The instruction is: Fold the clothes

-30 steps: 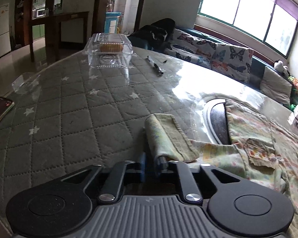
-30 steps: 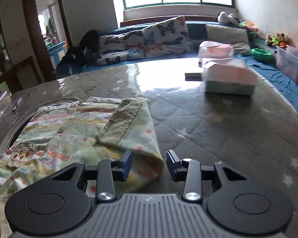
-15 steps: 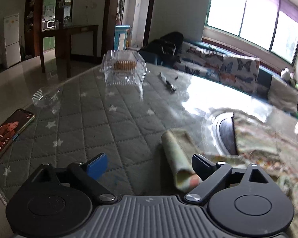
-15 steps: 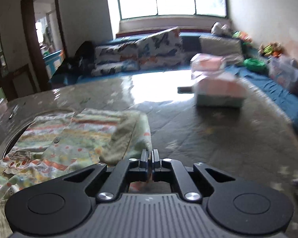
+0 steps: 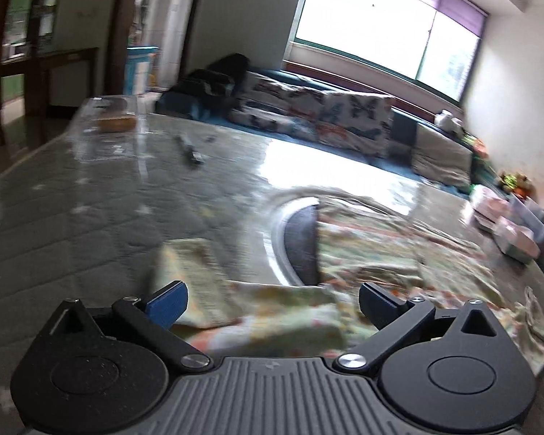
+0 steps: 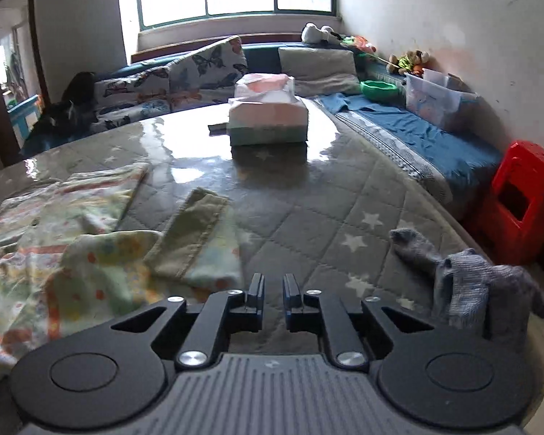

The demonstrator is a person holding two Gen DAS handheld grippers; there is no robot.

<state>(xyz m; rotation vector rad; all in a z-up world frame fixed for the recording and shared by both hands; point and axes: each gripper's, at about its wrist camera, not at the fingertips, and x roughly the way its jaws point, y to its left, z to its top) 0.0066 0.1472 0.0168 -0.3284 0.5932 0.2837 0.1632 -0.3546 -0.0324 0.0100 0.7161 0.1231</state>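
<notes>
A pale floral child's garment (image 5: 373, 272) lies spread on the quilted table cover (image 5: 90, 217); its body also shows in the right wrist view (image 6: 54, 246). My left gripper (image 5: 272, 304) hangs just above its near edge, jaws wide and still opening, with cloth below them but not pinched. The left sleeve's cuff (image 5: 188, 264) lies just beyond the blue left pad. My right gripper (image 6: 273, 290) stands just right of the other sleeve's ribbed cuff (image 6: 196, 232). Its jaws are opening with a narrow gap, and only table cover shows between them.
A tissue box (image 6: 268, 119) stands mid-table beyond the right gripper. A crumpled grey cloth (image 6: 471, 282) lies near the right table edge, with a red stool (image 6: 518, 199) past it. A clear plastic box (image 5: 108, 119) and a dark pen (image 5: 190, 150) sit far left. A dark round inset (image 5: 301, 246) is partly covered.
The left gripper let go of the sleeve cuff, opened wide and swung right. The right gripper shut at the other sleeve's edge, then moved right off the cloth and parted slightly.
</notes>
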